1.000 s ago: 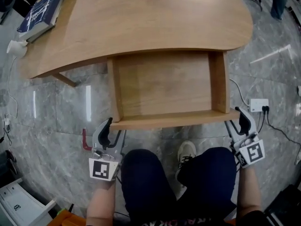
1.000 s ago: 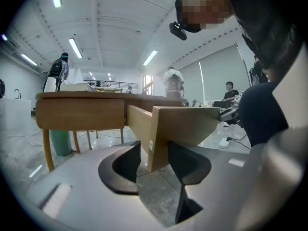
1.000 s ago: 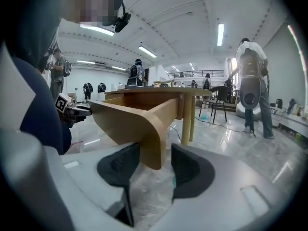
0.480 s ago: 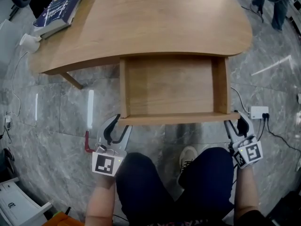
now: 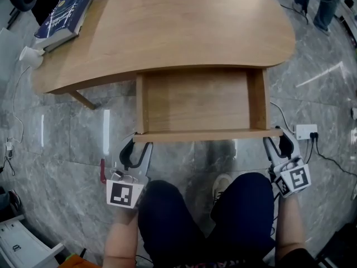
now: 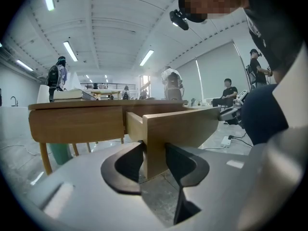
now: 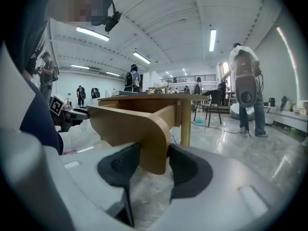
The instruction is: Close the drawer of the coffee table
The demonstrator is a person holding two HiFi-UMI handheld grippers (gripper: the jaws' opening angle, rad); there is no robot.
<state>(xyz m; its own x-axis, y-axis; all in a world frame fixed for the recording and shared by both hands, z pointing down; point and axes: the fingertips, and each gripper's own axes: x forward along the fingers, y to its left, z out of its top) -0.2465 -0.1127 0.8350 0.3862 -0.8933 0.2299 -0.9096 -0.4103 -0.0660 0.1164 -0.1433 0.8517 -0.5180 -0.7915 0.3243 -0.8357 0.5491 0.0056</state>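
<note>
The wooden coffee table (image 5: 167, 27) has its drawer (image 5: 195, 102) pulled far out toward me, with nothing inside. My left gripper (image 5: 138, 147) is at the left end of the drawer front (image 5: 206, 134). In the left gripper view the front's corner (image 6: 155, 129) stands between the jaws of that gripper (image 6: 154, 154). They have just been closing, and both pads touch the board. My right gripper (image 5: 277, 140) holds the right end. In the right gripper view the rounded corner (image 7: 153, 134) sits between the pads, with the right gripper (image 7: 154, 154) shut on it.
A blue book (image 5: 61, 13) lies on the table's far left corner, beside a white object (image 5: 30, 54). A white power strip (image 5: 307, 131) with cables lies on the marble floor at right. A red object (image 5: 103, 169) lies left of my left gripper. My knees (image 5: 206, 216) are just below the drawer.
My left gripper has come up from just below the drawer front to its left corner, and its jaws have narrowed onto the board. The right gripper stays at the right corner.
</note>
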